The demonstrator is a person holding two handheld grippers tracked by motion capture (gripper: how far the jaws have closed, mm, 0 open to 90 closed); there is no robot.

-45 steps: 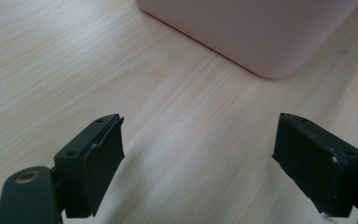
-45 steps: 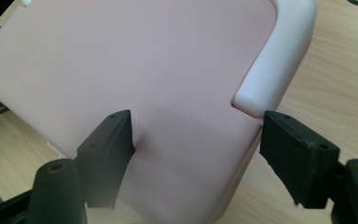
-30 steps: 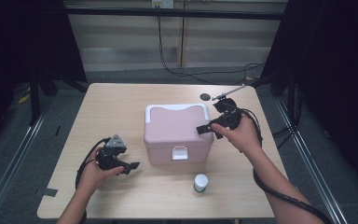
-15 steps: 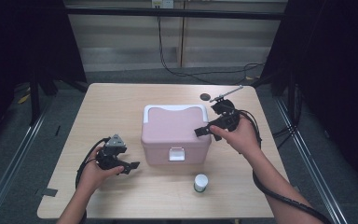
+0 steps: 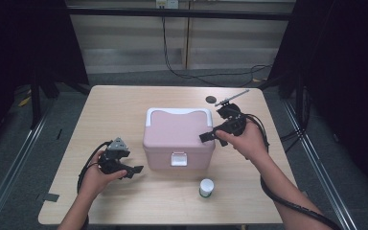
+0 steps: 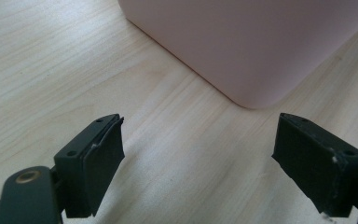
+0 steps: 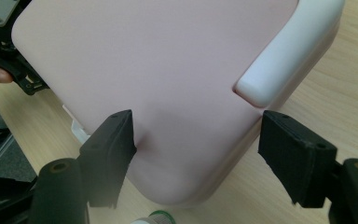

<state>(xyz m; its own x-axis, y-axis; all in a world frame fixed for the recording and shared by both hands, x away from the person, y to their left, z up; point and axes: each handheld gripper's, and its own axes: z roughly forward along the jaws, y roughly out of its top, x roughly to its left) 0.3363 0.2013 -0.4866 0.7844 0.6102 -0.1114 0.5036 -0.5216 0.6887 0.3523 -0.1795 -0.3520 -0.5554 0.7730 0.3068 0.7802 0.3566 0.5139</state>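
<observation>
Left gripper: held wide open, empty, beside the pink plastic box with white handle, mid-table. Box shifted slightly leftward since a second ago; latch untouched. Right gripper: spread open over lid's right edge, nothing clasped. Small green-and-white bottle noted in front.

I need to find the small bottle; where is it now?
In the high view, the small white bottle stands near the table's front edge, just before the pink box, right of its latch.
</observation>
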